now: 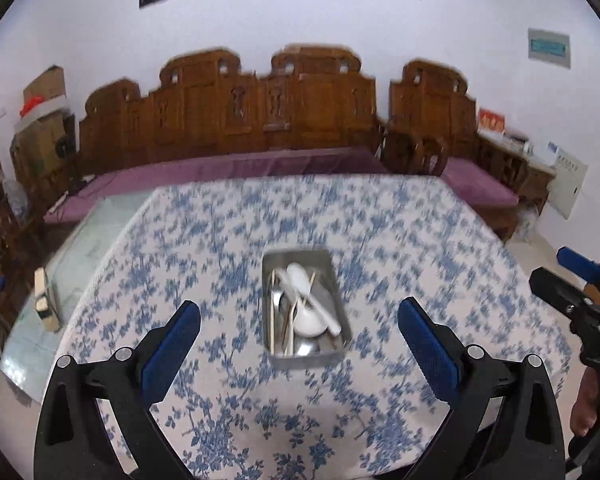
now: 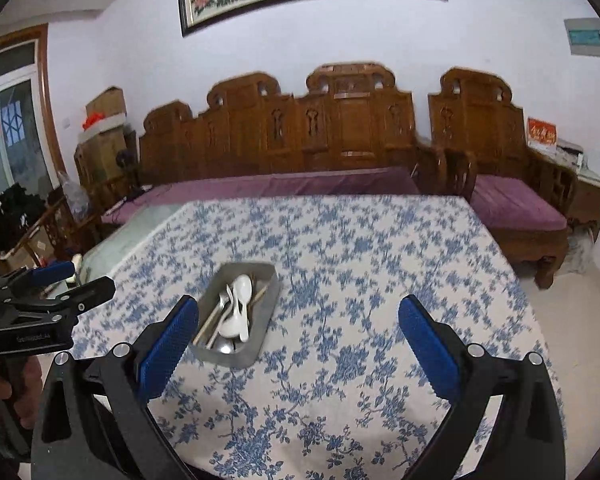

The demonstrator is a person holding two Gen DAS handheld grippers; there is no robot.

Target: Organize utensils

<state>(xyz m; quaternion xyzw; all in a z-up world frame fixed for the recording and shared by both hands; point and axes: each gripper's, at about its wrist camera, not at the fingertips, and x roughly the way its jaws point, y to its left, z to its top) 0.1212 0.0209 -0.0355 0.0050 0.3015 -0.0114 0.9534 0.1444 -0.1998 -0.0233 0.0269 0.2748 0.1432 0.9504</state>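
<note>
A shiny metal tray sits in the middle of a table covered with a blue flowered cloth, and inside it lie white spoons, a metal spoon and wooden chopsticks all piled together. The left gripper hangs above the cloth just in front of the tray with its blue fingers spread wide and nothing between them. The right gripper hangs beside the tray, also spread wide and holding nothing.
</note>
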